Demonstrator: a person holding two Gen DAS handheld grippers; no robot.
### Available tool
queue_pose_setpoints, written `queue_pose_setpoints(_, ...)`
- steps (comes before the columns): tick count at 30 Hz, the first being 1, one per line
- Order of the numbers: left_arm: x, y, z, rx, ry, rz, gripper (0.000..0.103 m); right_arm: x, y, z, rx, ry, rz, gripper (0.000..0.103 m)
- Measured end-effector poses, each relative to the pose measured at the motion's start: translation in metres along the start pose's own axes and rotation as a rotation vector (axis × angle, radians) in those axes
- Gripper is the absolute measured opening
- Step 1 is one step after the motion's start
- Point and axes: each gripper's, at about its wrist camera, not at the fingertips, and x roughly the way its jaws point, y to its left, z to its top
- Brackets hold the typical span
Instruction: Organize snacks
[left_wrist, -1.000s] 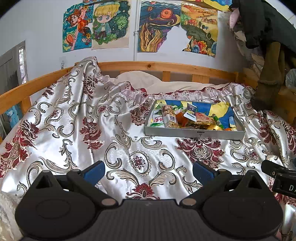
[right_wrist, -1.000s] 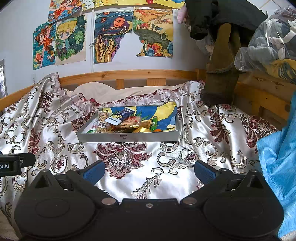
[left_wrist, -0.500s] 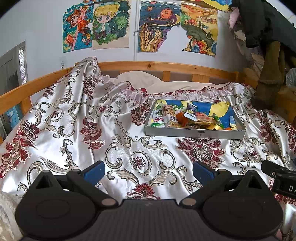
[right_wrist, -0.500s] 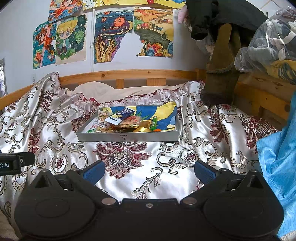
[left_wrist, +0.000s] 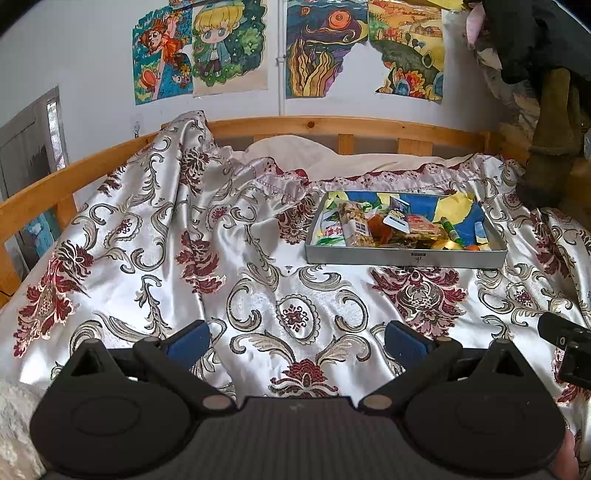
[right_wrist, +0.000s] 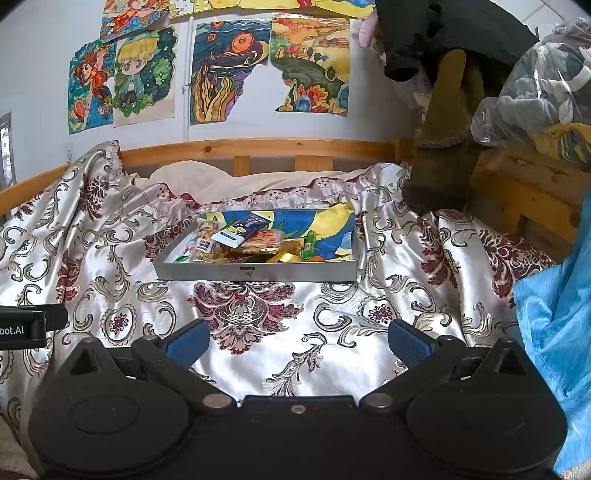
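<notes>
Left wrist view: the left gripper hovers low over the bedspread, jaws wide apart and empty. Ahead and to the right, well apart from it, a shallow grey tray lies flat on the bed, its long axis running left to right across the view. Snack packets are heaped in its left and middle part: a clear nut bar packet pointing away from the camera, a white-and-green packet at the left wall, and a green tube lying slantwise to the right. The right gripper's tip shows at the right edge.

Right wrist view: the right gripper has its jaws spread wide, holding nothing. The tray sits straight ahead, broadside on, snacks piled toward its left, a dark blue bar wrapper on top pointing up and right
</notes>
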Motion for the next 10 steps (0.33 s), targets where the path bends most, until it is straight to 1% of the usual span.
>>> queue_pose_setpoints(10, 0.0003, 0.0008, -0.0006, 0.0, 0.006, -0.012, 0.103, -0.001, 0.0023, -0.0002, 0.0, 0.0, -0.001, 0.102)
